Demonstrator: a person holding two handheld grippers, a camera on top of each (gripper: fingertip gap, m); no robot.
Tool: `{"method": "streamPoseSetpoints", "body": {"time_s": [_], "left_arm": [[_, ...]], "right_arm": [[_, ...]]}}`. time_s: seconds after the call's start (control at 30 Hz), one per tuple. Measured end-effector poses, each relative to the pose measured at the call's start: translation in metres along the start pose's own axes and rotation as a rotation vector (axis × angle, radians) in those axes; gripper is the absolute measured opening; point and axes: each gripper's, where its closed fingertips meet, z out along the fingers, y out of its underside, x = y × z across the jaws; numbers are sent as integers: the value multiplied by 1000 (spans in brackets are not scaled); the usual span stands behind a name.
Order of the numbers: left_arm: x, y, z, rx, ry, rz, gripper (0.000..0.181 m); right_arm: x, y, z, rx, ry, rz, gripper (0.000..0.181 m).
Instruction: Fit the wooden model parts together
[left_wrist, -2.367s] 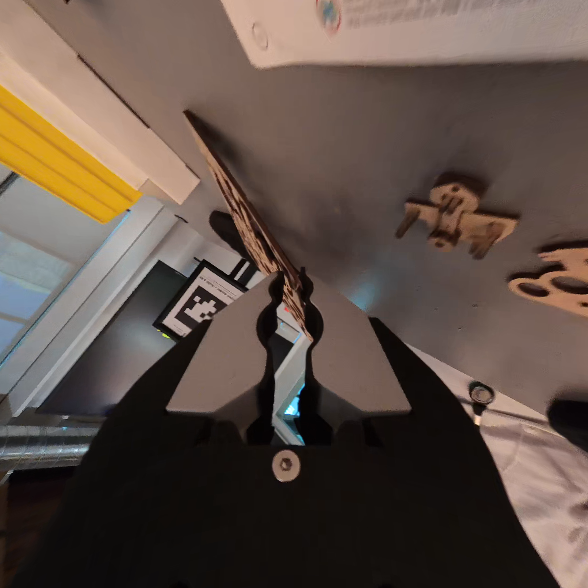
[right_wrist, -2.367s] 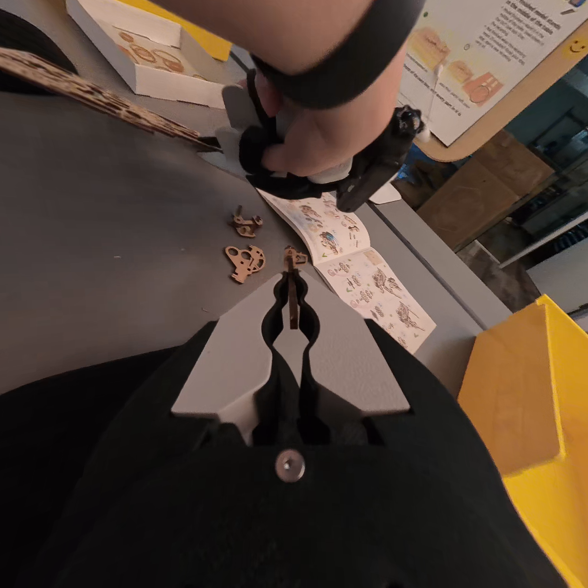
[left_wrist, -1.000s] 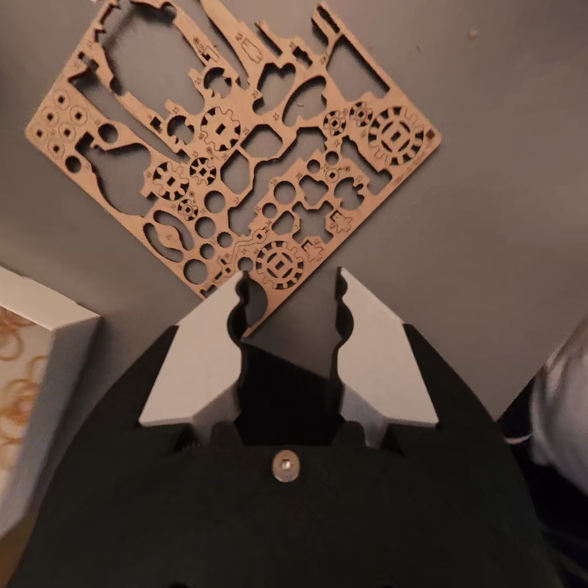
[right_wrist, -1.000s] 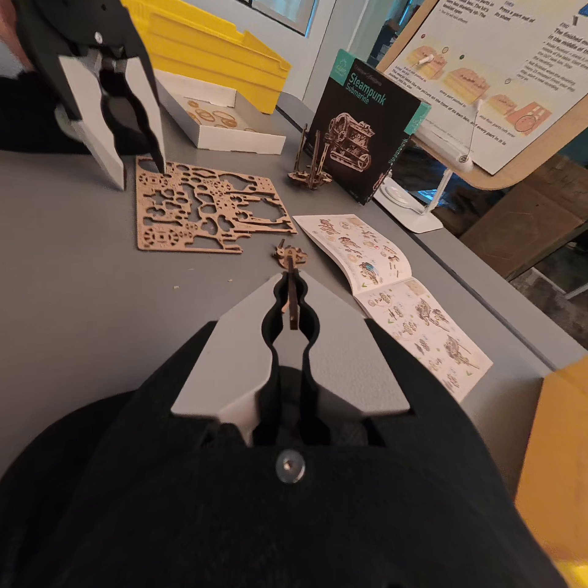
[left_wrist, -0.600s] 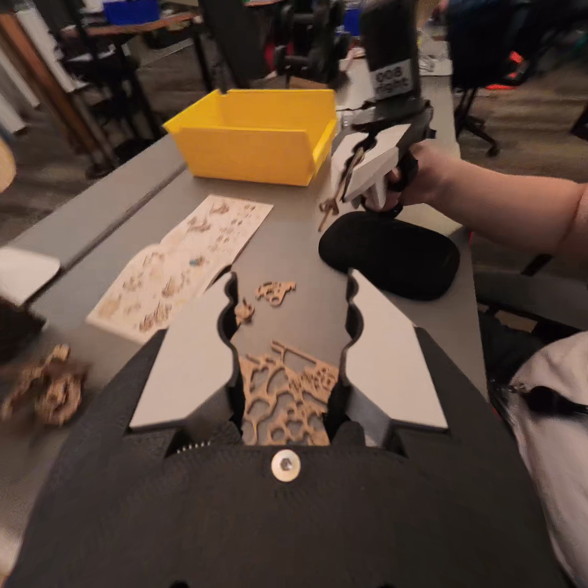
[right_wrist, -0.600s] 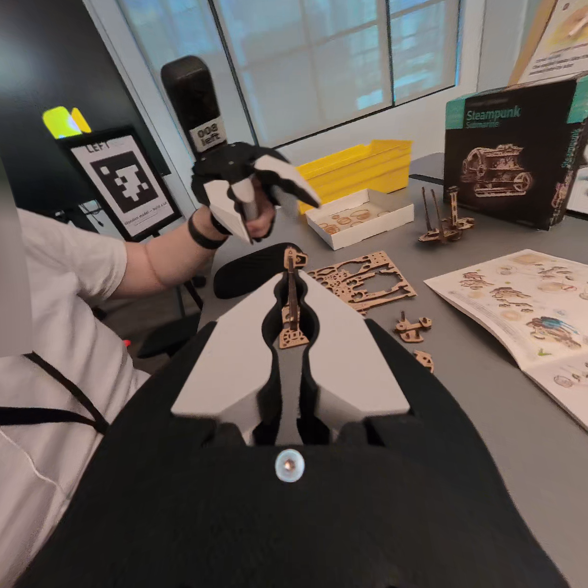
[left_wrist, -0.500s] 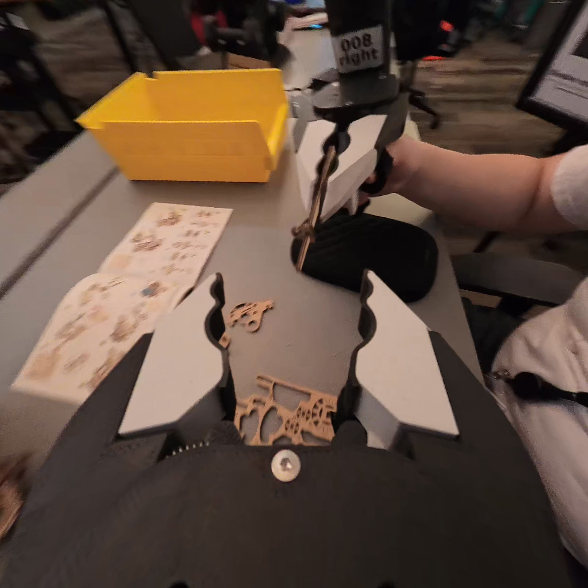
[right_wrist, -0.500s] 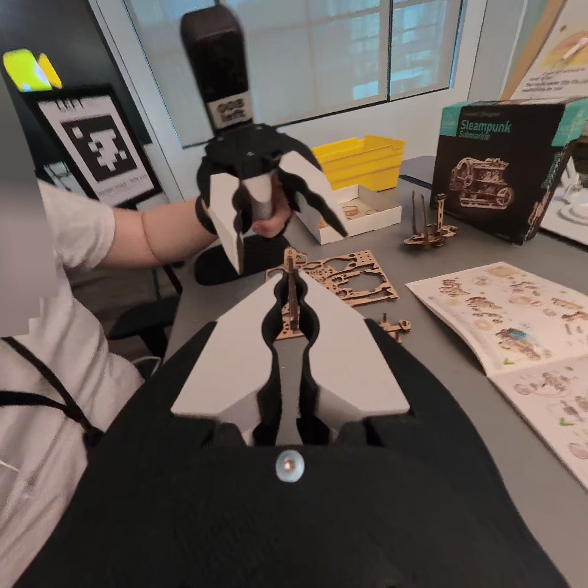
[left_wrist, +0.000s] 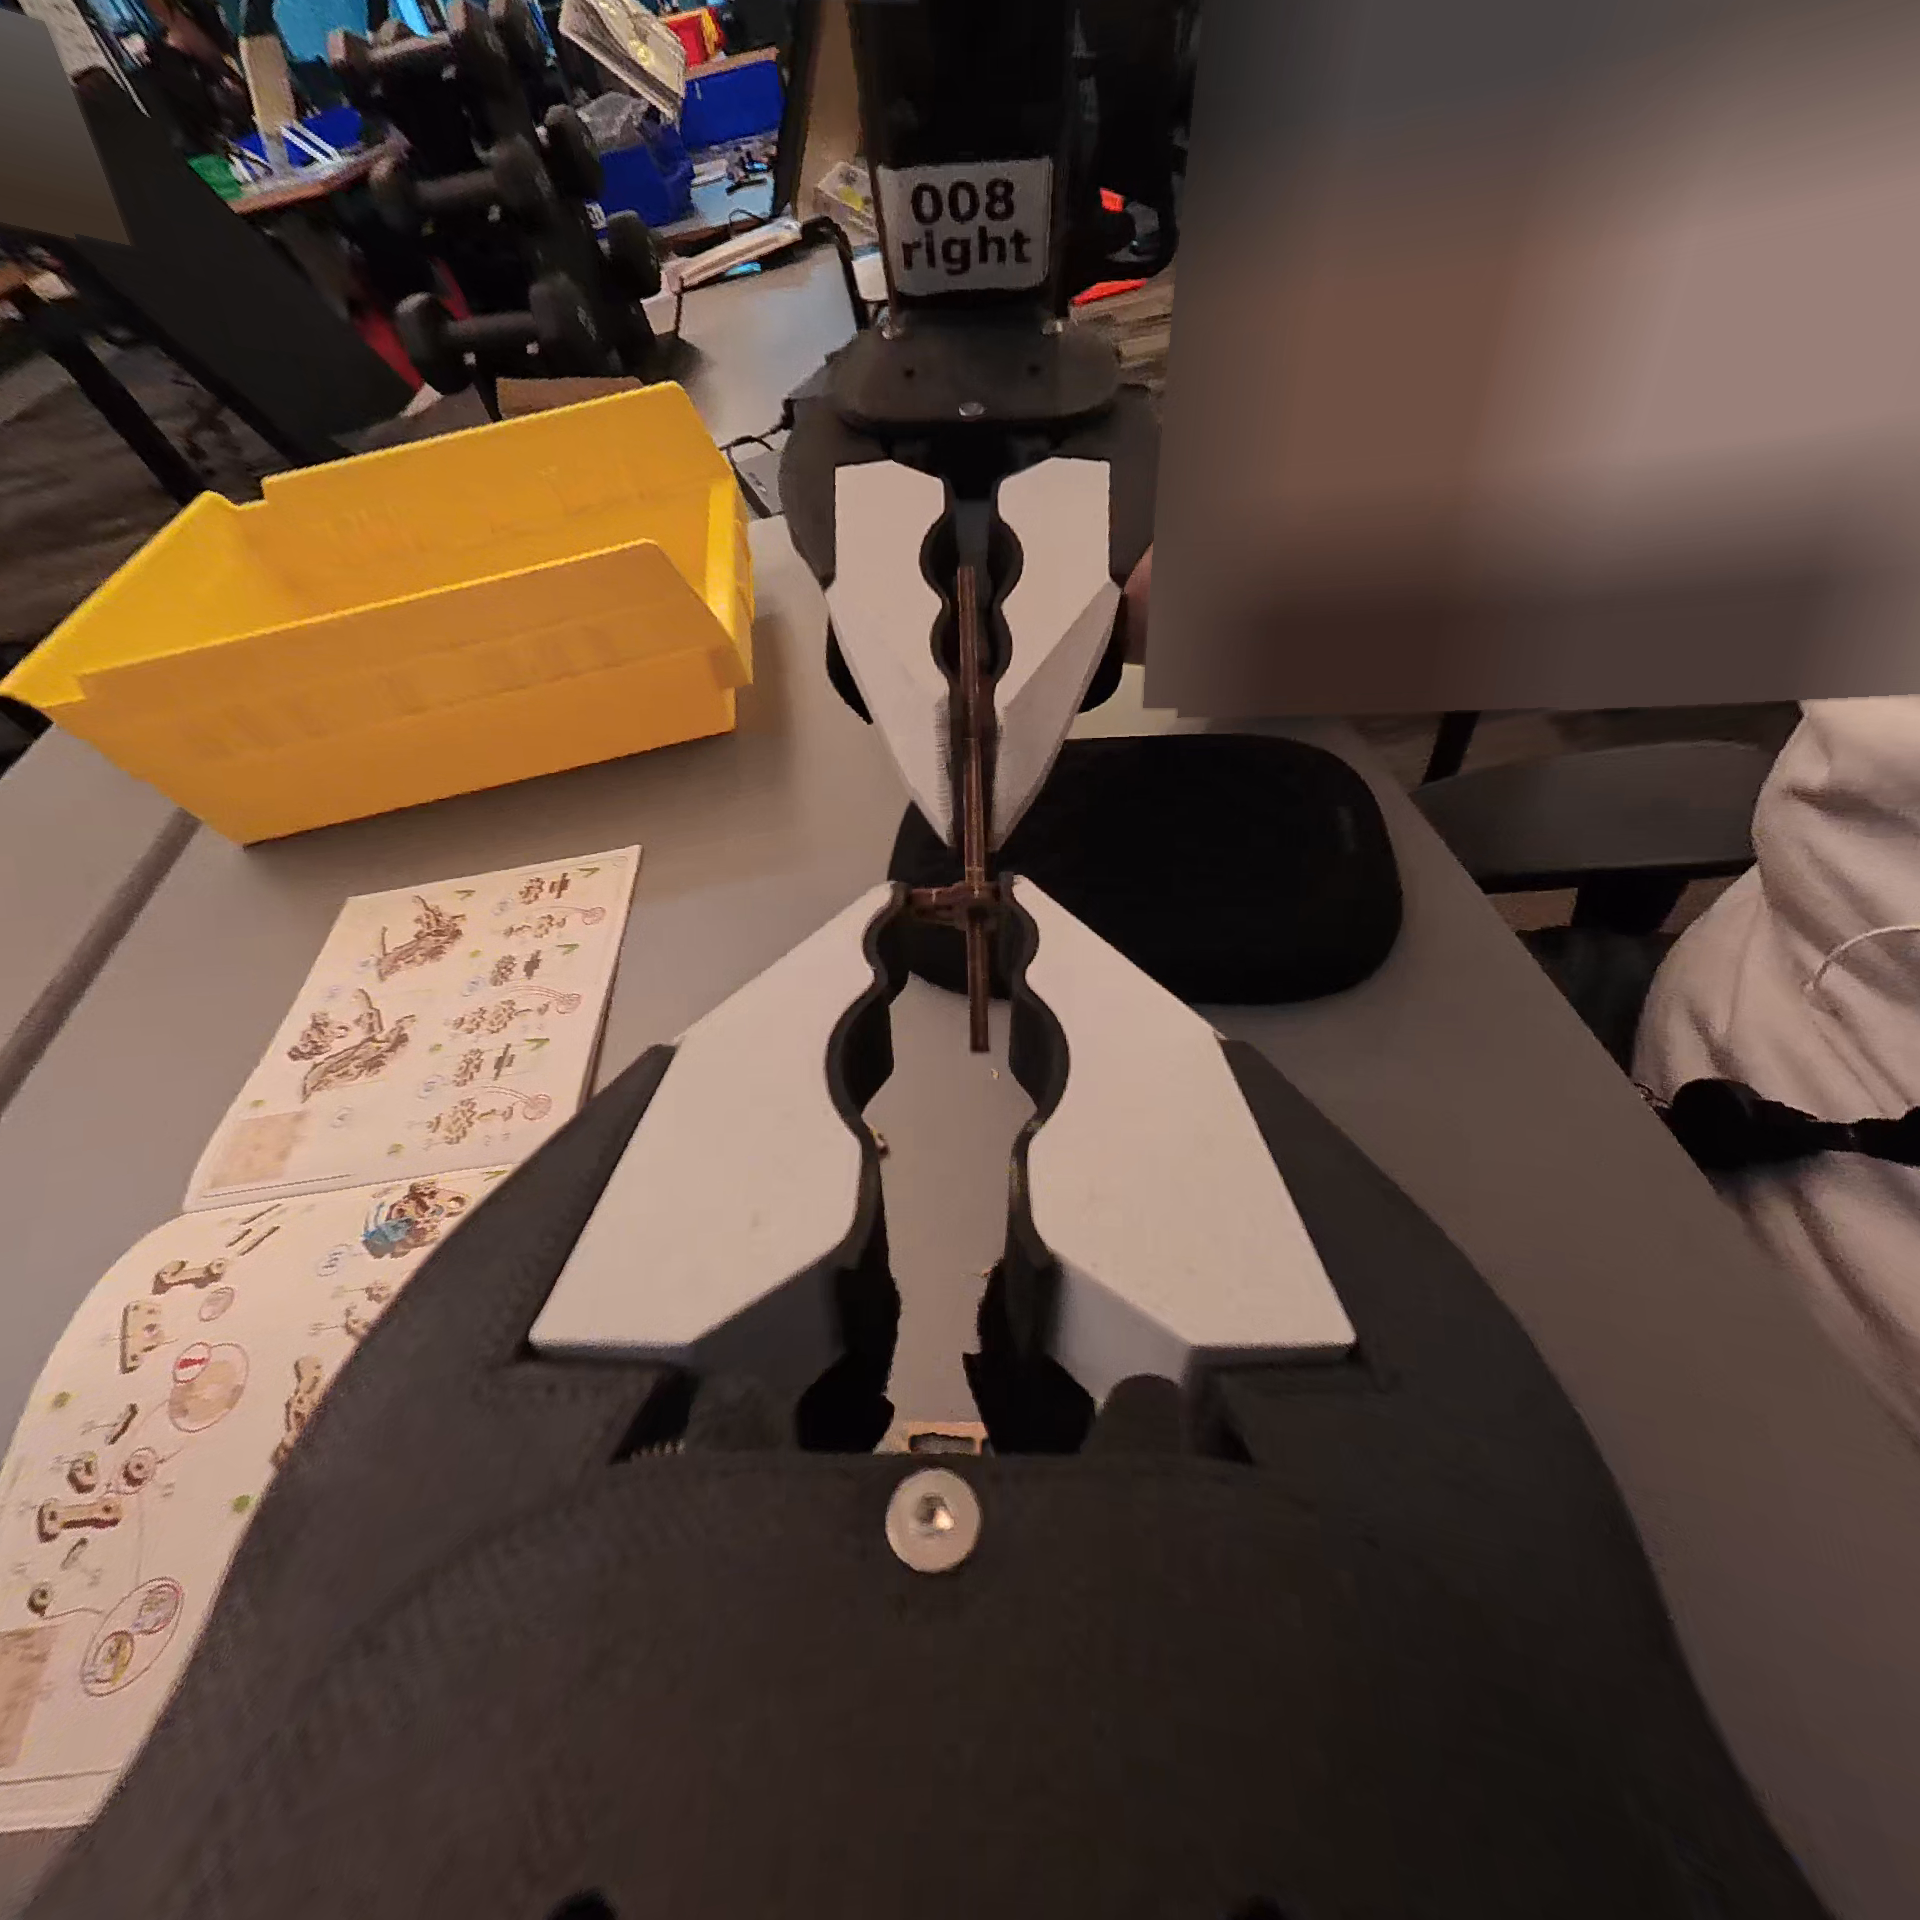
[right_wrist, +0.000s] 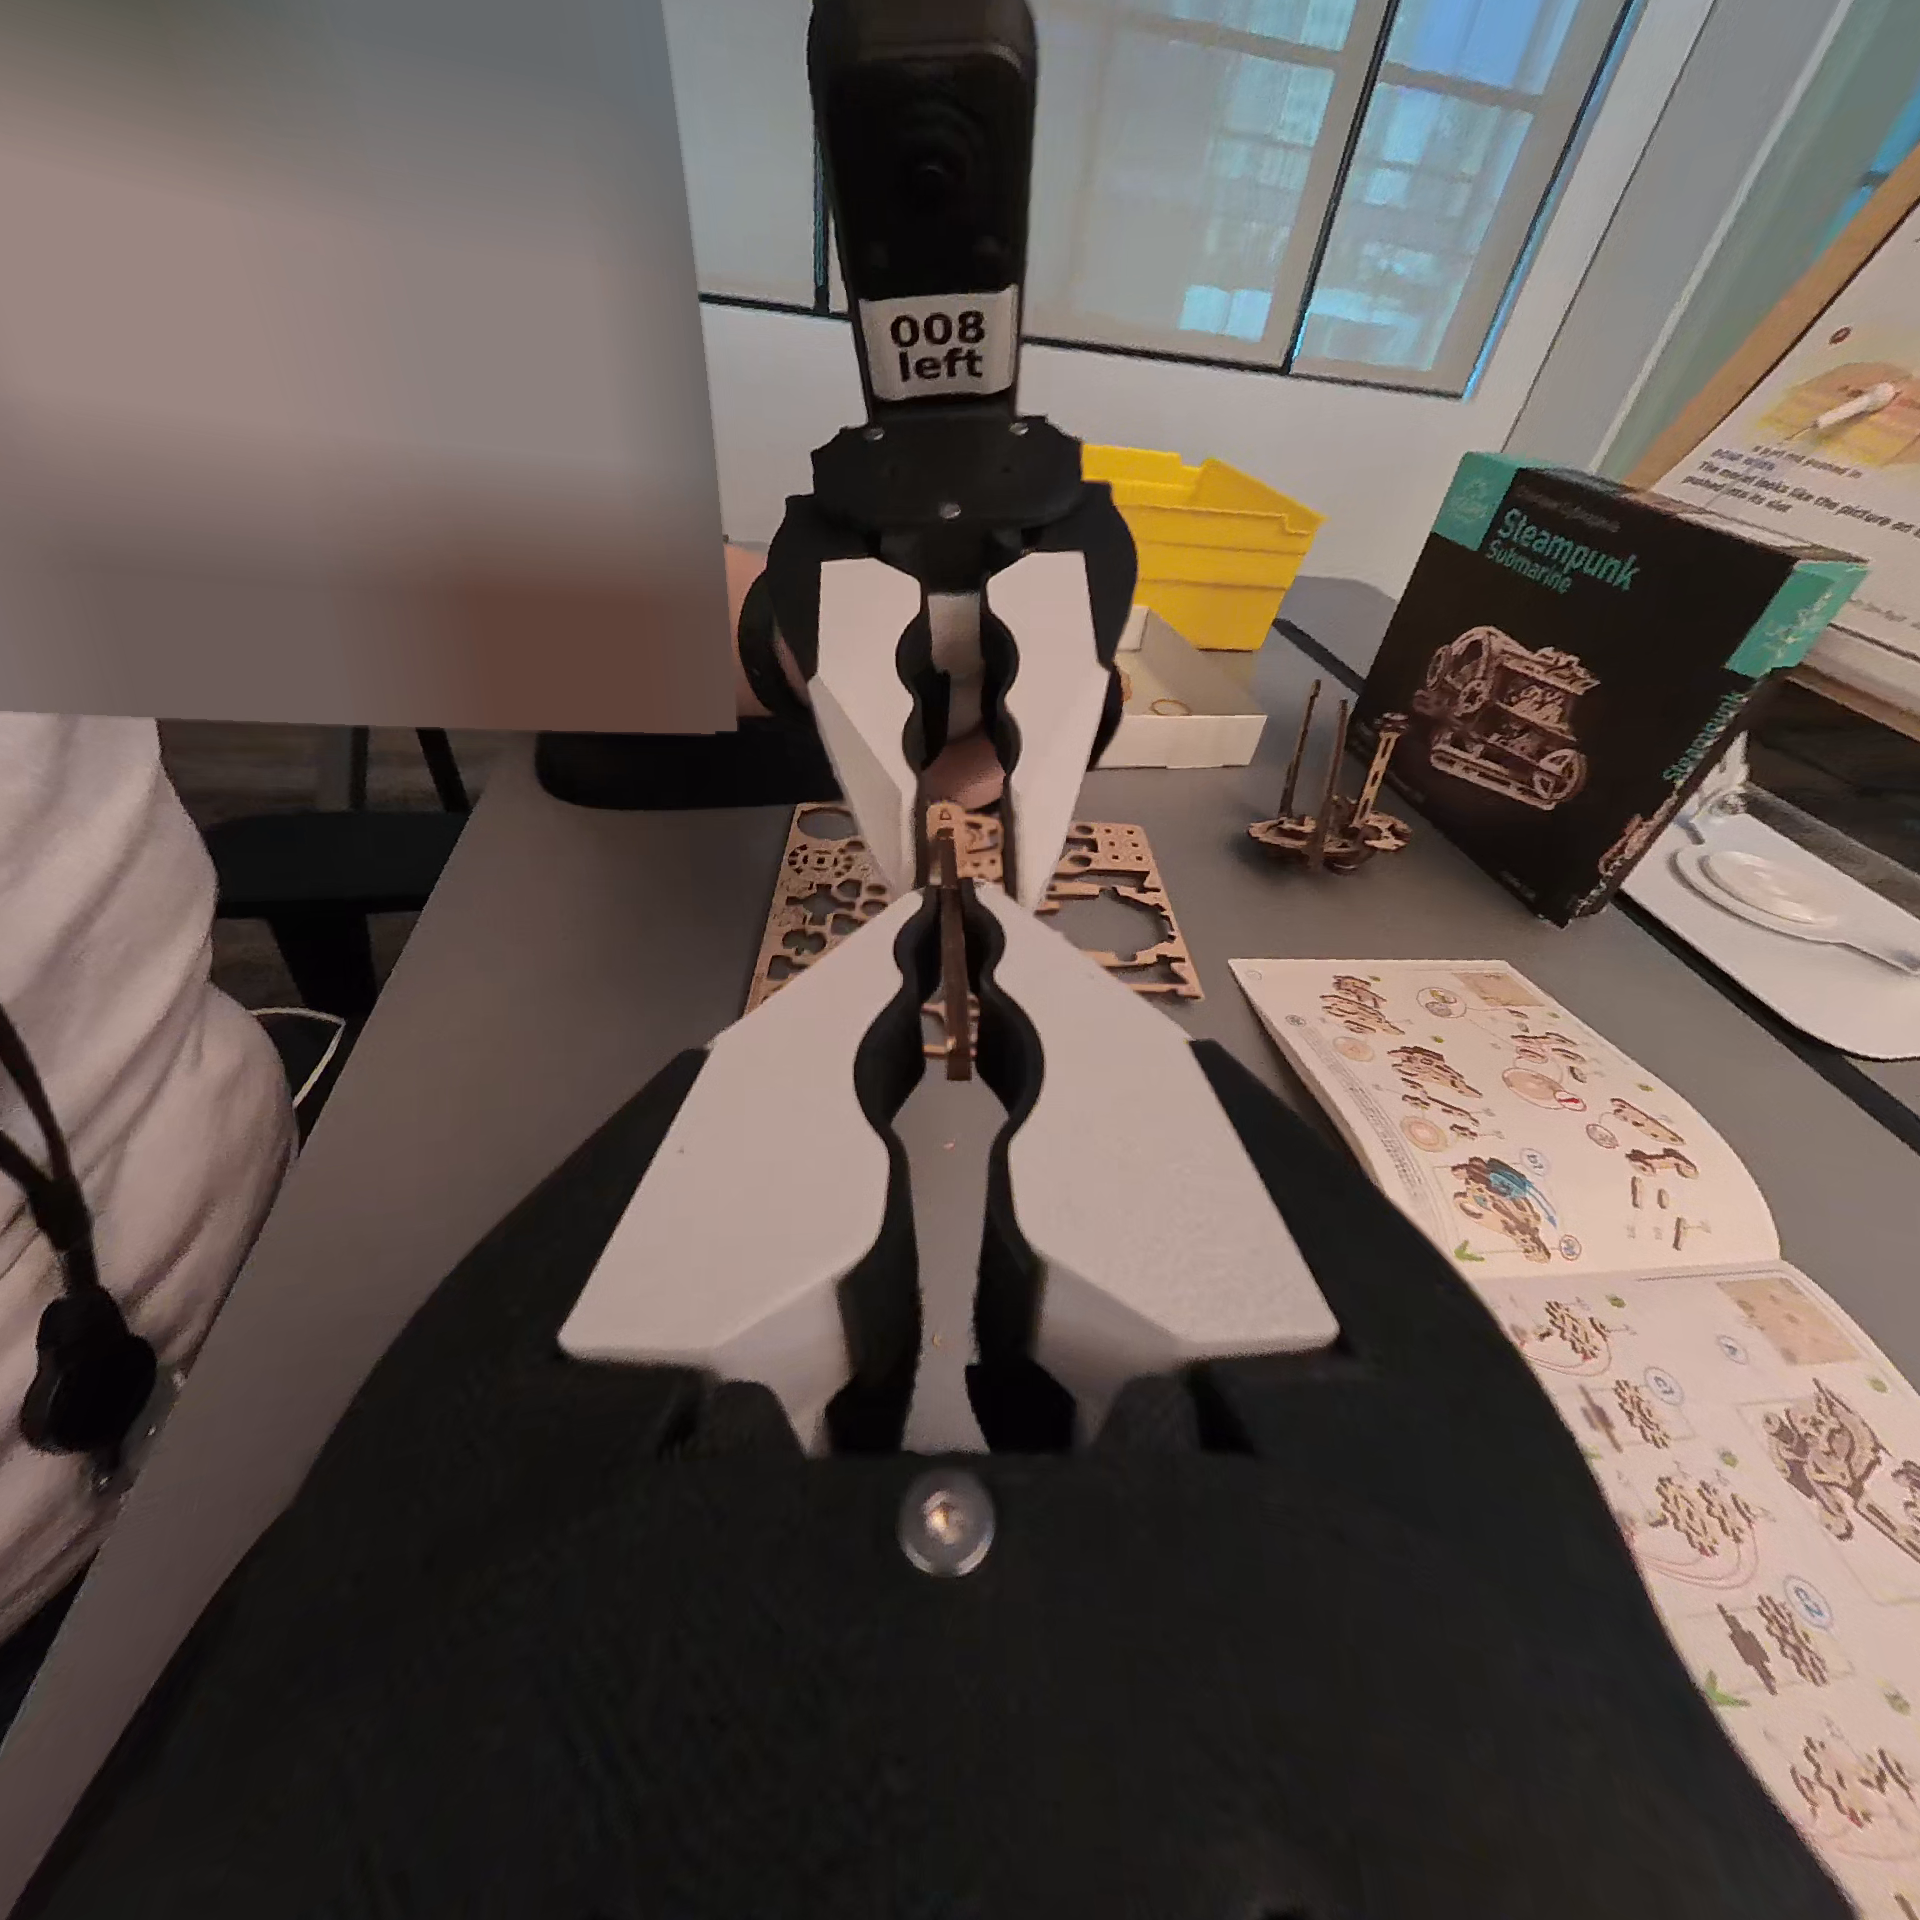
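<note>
Left wrist view shows the two tools tip to tip above the grey surface (left_wrist: 727, 831). The right tool (left_wrist: 971, 821) is clamped on a thin wooden part (left_wrist: 974, 727) seen edge-on, hanging just above the black pad (left_wrist: 1247, 883). The left tool (left_wrist: 943, 896) stands at a narrow gap, its tips bracketing a small crosspiece (left_wrist: 940, 900) on that part; whether they already pinch it cannot be told. To do this well, the left tool should likely close squarely on the crosspiece, stay aligned with the part, and press gently along the slot without twisting.
</note>
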Motion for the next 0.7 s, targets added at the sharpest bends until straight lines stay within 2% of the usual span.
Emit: {"method": "streamPoseSetpoints", "body": {"time_s": [0.17,0.27,0.33,0.4,0.5,0.6,0.63,0.7], "left_arm": [[-7,1,-17,40,-45,11,15],[-2,-5,-30,107,-49,75,15],[2,-10,-35,169,-43,121,15],[2,-14,-39,230,-60,157,15],[6,-16,-41,289,-54,211,14],[10,-17,-42,304,-50,239,14],[12,-19,-43,320,-45,242,14],[14,-23,-46,355,-34,243,14]], "right_arm": [[7,0,-20,15,52,-34,0],[41,20,-49,-83,197,-74,0],[67,47,-65,-225,304,-124,0],[77,82,-70,-433,355,-303,1],[78,130,-69,-710,336,-599,1],[90,144,-68,-783,412,-747,5],[92,142,-70,-783,426,-728,6],[97,135,-77,-739,458,-654,22]]}}
